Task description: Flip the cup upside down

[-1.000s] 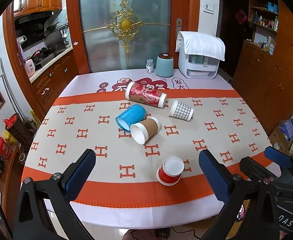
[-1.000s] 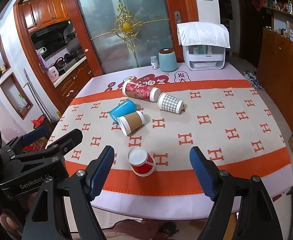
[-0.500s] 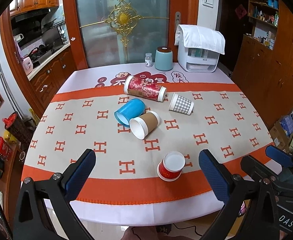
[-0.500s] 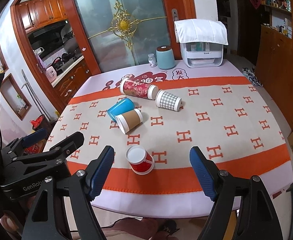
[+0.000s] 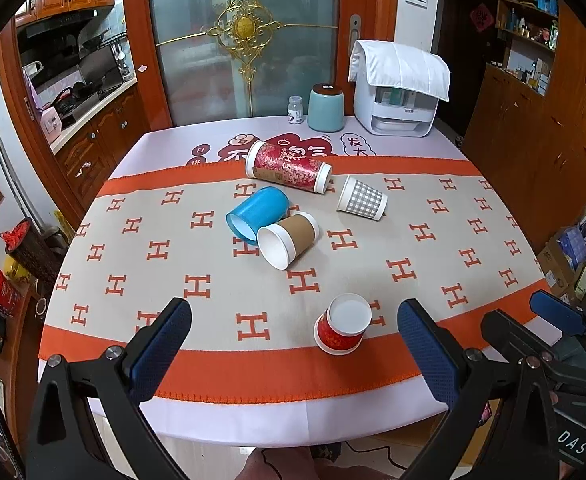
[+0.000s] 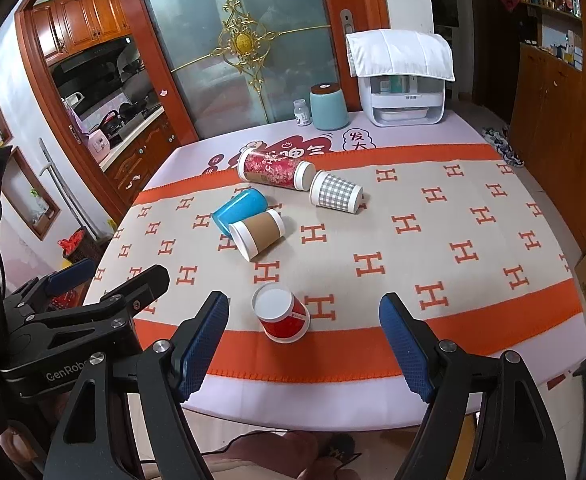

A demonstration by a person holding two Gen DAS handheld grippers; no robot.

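A red paper cup stands upside down on the orange band near the table's front edge; it also shows in the right wrist view. A brown cup, a blue cup, a grey checked cup and a red patterned tumbler lie on their sides mid-table. My left gripper is open and empty above the front edge, left of the red cup. My right gripper is open and empty, with the red cup between its fingers in view but beyond them.
A teal canister, a small white bottle and a white appliance under a cloth stand at the table's far edge. The right gripper shows at the lower right of the left wrist view. Wooden cabinets flank the table.
Both grippers have drawn back and risen slightly, so the table looks a little farther away. The cups have not moved. Both grippers stay open.
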